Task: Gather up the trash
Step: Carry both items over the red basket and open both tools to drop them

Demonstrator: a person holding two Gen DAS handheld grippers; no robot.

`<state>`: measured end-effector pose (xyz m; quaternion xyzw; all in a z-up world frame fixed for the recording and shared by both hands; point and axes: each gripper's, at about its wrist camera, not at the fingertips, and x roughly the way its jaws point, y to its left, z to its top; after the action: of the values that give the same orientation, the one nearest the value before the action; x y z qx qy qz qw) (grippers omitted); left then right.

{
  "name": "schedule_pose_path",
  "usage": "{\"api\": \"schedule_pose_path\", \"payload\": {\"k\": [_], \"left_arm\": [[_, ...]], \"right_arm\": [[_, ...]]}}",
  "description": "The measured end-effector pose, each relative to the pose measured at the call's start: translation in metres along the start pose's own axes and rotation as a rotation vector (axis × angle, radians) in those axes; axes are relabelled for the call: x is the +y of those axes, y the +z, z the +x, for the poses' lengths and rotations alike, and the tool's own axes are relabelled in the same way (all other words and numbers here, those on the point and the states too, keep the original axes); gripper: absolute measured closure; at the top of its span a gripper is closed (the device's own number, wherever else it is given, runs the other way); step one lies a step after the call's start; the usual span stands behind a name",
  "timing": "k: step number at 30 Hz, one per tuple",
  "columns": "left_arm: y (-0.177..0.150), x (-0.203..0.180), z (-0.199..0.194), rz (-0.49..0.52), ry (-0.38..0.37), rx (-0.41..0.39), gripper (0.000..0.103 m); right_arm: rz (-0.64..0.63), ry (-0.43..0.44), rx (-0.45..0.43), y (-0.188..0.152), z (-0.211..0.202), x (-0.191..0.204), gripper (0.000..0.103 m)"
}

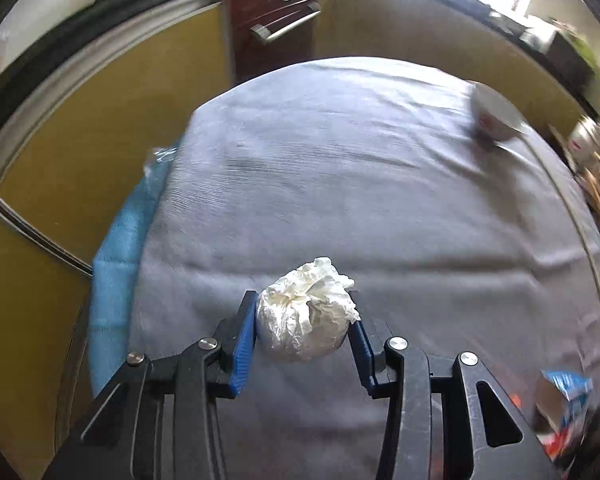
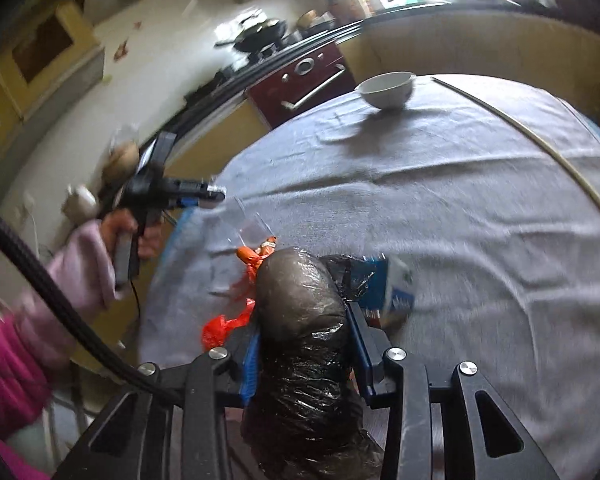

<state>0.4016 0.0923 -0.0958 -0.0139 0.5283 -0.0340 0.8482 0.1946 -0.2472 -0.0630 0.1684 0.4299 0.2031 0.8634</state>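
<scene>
My left gripper (image 1: 306, 312) is shut on a crumpled white paper ball (image 1: 306, 312) and holds it above the grey tablecloth (image 1: 340, 184). In the right wrist view my right gripper (image 2: 302, 320) is shut on a black plastic trash bag (image 2: 300, 320), whose bunched film bulges between the blue pads. Beside the bag lie a blue and white carton (image 2: 384, 288), an orange-red wrapper (image 2: 236, 316) and a clear plastic piece (image 2: 248, 228). The carton also shows in the left wrist view (image 1: 568, 396). The left gripper (image 2: 204, 194) shows at the table's left edge, held by a hand.
A white bowl (image 2: 386, 89) stands at the far end of the table; it shows blurred in the left wrist view (image 1: 494, 112). A thin stick (image 2: 540, 140) lies along the right side. A dark red oven (image 1: 276, 16) and yellow cabinets (image 1: 100, 120) stand beyond.
</scene>
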Motion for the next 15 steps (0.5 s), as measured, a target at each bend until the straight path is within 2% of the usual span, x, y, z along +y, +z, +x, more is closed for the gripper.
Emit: {"api": "schedule_pose_path", "payload": {"k": [8, 13, 15], "left_arm": [[-0.094, -0.076, -0.09, 0.151, -0.143, -0.081, 0.058], [-0.151, -0.121, -0.122, 0.236, -0.189, -0.12, 0.058], [-0.171, -0.137, -0.126, 0.262, -0.208, -0.123, 0.058]], "right_arm": [[0.131, 0.024, -0.105, -0.043, -0.063, -0.004, 0.063], [0.231, 0.056, -0.141, -0.073, -0.091, -0.011, 0.063], [0.24, 0.034, -0.159, -0.082, -0.098, -0.012, 0.063]]}}
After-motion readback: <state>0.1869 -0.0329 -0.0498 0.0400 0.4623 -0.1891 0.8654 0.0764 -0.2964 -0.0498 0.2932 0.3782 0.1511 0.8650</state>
